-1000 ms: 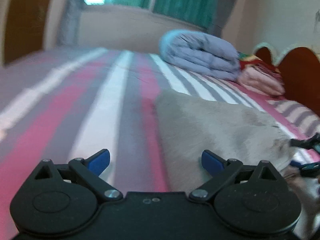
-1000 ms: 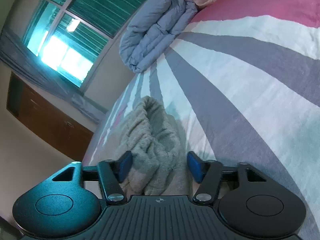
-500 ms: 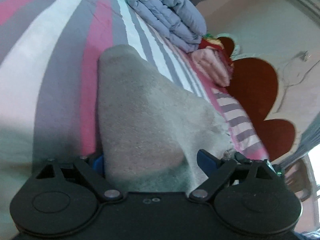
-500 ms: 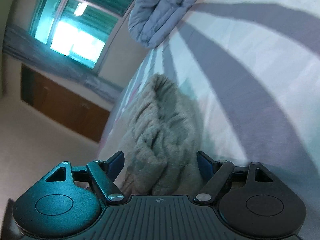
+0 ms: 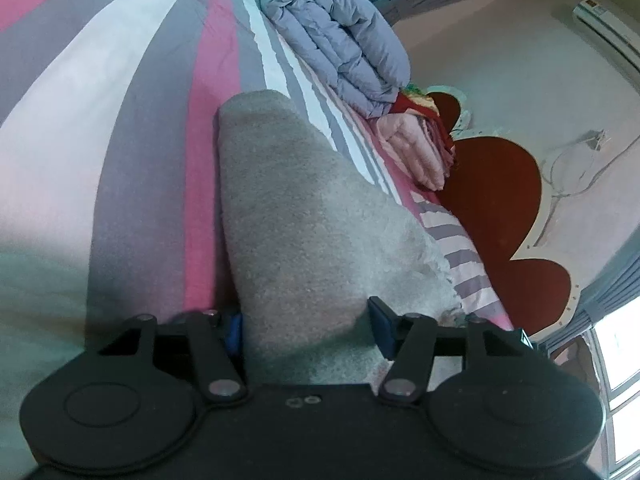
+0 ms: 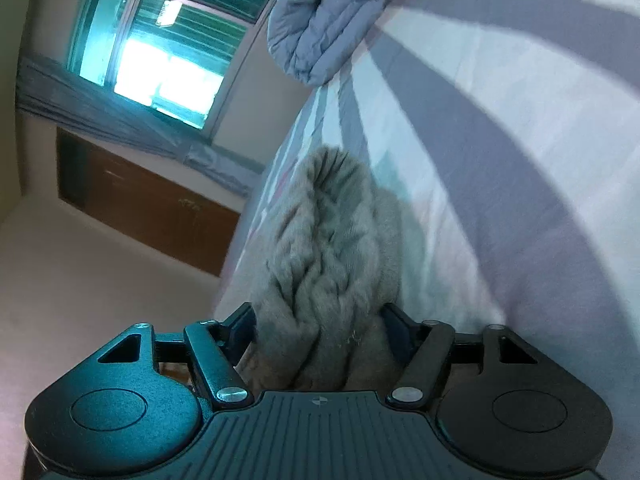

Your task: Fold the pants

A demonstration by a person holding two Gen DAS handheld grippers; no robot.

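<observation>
- Pants (image 5: 304, 216): one grey fleece pair, lying on the striped bedsheet (image 5: 120, 92) and lifted at the near end, where both grippers hold it.
- Left gripper (image 5: 306, 326) has its fingers closed onto a smooth, flat layer of the cloth; right gripper (image 6: 320, 330) grasps a bunched, wrinkled edge (probably the waistband, though I cannot be sure).
- Step in hand, by my judgement: a fold, with the gripped end raised.
- Next move calls for carrying both corners level toward the far end, keeping the cloth taut.
- Count: two grippers, one folded blue-grey quilt (image 5: 340, 40), one pink folded blanket (image 5: 412, 152).
</observation>
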